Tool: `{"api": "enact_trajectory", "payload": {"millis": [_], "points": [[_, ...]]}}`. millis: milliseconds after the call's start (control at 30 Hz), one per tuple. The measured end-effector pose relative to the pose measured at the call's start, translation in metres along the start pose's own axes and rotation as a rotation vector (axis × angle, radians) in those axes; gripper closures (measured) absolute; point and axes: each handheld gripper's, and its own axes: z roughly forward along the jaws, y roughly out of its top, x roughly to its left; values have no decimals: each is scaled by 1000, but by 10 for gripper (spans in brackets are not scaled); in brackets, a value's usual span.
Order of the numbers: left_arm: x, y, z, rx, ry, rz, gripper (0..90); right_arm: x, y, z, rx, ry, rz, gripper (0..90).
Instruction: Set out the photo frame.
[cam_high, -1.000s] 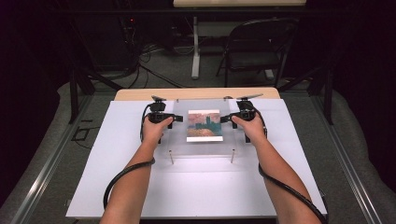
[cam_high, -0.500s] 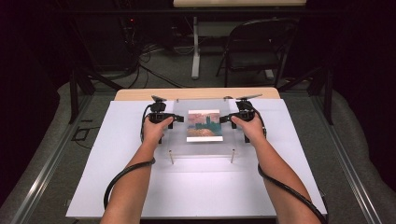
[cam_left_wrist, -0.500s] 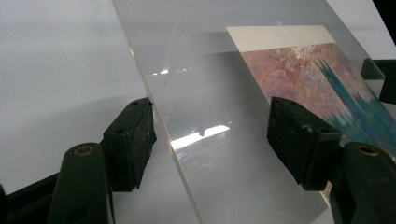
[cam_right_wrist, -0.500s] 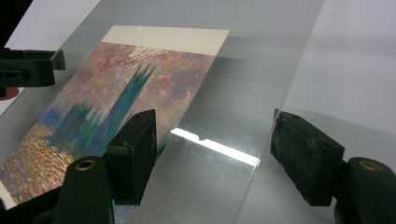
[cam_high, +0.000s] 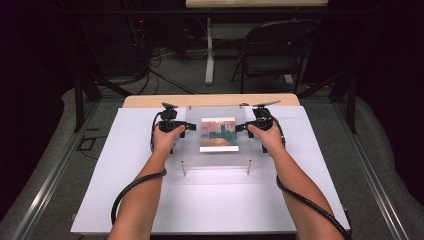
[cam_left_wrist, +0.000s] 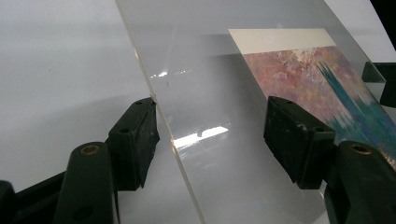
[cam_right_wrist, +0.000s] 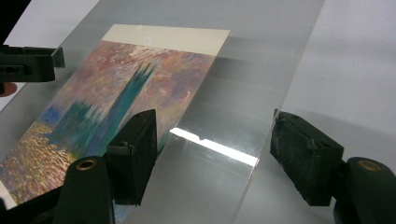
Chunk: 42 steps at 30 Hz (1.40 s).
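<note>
Clear acrylic sheet (cam_high: 218, 140) sits at table (cam_high: 125, 200) centre, over a painted print (cam_high: 219, 134), with two metal pins (cam_high: 183, 168) standing at its near edge, about 7 and 5 o'clock of the print. Left gripper (cam_high: 181, 127) is at the sheet's 9 o'clock edge, right gripper (cam_high: 242, 127) at its 3 o'clock edge, facing each other across the print. Left gripper view: jaws stand apart and straddle the sheet's edge (cam_left_wrist: 154, 100), one jaw outside it, the other over the sheet near the print's border; clear gaps to the acrylic, no clamp. Right gripper view: same arrangement mirrored, jaws apart, sheet edge (cam_right_wrist: 273, 116) running between them, one jaw over the print (cam_right_wrist: 116, 98) side. Judgement: the symmetric opposite-edge placement is for an even two-handed hold, so the sheet comes up or goes down level and does not drag the print or bind on the pins. Cannot tell whether the sheet lies flat on a backing panel or rides slightly above it. Step in hand reads as pre-grasp or just-released at the edges; closing both jaws together looks the safer move.
</note>
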Motion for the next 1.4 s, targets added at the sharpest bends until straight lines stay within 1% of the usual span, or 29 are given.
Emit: {"api": "enact_trajectory", "payload": {"millis": [133, 267, 400, 533, 633, 733, 767, 833, 967, 1033, 1133, 1233, 1267, 1400], "points": [[1, -1, -1, -5, -5, -3, 370, 0, 0, 0, -1, 1, -9, 317], [2, 0, -2, -4, -8, -4, 381, 0, -1, 0, -10, 4, -7, 317], [1, 0, -2, -4, -7, -4, 382, 1, -1, -1, -7, -2, -13, 317], [2, -1, -2, -15, -10, -10, 389, 1, -1, -2, -9, -3, -15, 317], [2, -1, -3, -15, -15, -5, 392, 1, -2, -2, -18, 0, -12, 318], [2, 0, -4, -14, -14, 2, 397, 1, -2, -3, -16, -1, -16, 319], [2, 0, -4, -19, -17, -4, 399, 2, -2, -3, -14, -1, -15, 321], [1, 0, -5, -18, -14, 3, 400, 2, -1, -4, -16, 0, -20, 326], [0, 0, -8, -32, -19, 6, 412, 2, -1, -7, -19, -2, -22, 336], [0, 0, -10, -39, -18, 9, 419, 3, 0, -8, -23, -3, -33, 339], [-2, 1, -13, -43, -21, 16, 429, 5, 0, -11, -30, -6, -30, 357], [-4, 1, -16, -58, -19, 19, 441, 6, 2, -15, -35, -3, -28, 377], [-5, 2, -18, -55, -16, 28, 444, 6, 2, -16, -33, -3, -31, 381], [-8, 2, -22, -64, -18, 34, 456, 8, 3, -22, -31, 0, -45, 392]]}}
